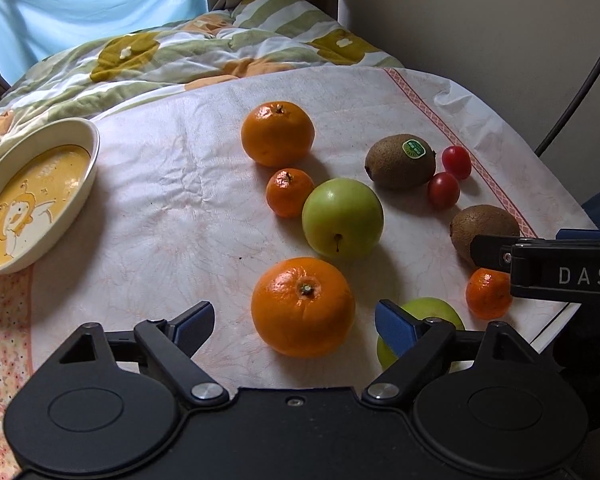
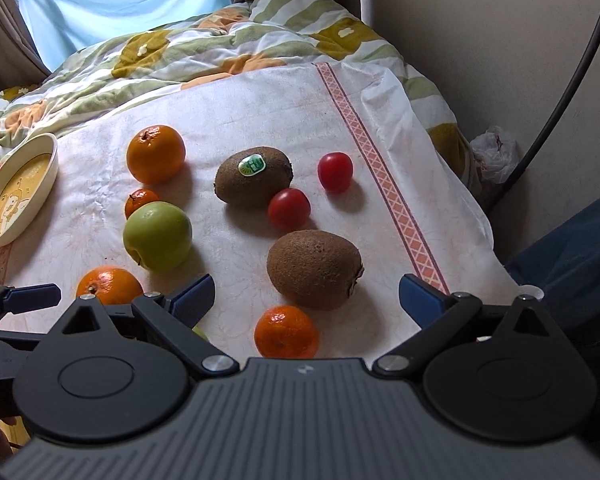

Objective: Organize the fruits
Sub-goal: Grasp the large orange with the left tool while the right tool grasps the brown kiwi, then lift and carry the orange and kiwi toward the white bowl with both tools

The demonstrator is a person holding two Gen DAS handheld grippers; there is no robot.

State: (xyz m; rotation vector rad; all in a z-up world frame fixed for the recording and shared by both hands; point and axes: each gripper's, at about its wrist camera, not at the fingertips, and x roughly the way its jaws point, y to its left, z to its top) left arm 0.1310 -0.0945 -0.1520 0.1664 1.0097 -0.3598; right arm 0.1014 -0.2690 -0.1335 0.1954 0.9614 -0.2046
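- Left gripper spread wide, holding nothing, a large orange between its fingers.
- Right gripper also wide and unloaded, just before a kiwi and a small mandarin.
- Fruits lie scattered on the tablecloth; dish sits left, apart.

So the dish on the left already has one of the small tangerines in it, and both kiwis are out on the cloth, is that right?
Not quite. The dish holds no fruit: in the left wrist view only its printed yellow cartoon bottom shows. The small tangerines lie on the cloth. The rest stands: both kiwis, the stickered kiwi and the plain kiwi, are on the cloth.
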